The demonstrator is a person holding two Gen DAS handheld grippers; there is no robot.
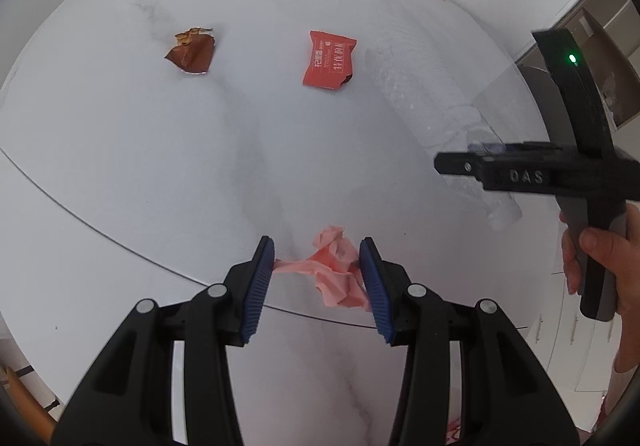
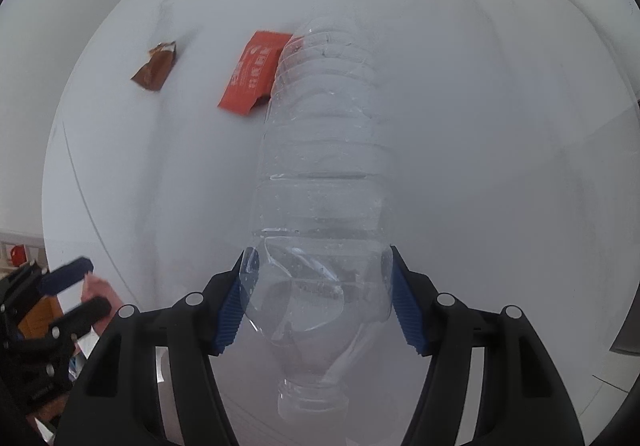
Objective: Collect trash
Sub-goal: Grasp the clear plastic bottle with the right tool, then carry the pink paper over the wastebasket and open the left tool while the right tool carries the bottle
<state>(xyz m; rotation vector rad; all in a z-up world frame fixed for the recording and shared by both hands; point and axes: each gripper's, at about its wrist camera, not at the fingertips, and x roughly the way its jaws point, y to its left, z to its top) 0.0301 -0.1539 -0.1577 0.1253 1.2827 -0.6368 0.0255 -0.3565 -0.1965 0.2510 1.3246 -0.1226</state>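
Since both pieces are light, I grip each crosswise: left gripper (image 1: 317,280) pinches pink tissue (image 1: 336,270), right gripper (image 2: 316,302) squeezes clear bottle (image 2: 320,174) at shoulder, lying on worktop (image 1: 120,150).

Crumpled pink tissue (image 1: 334,272), clear bottle (image 2: 320,206) held — red wrapper (image 1: 330,62), brown wrapper (image 1: 192,54) lie on table.

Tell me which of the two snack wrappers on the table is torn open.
The brown wrapper, on the left: its top edge is ripped and crumpled. The red wrapper beside the clear bottle lies flat, mostly intact.
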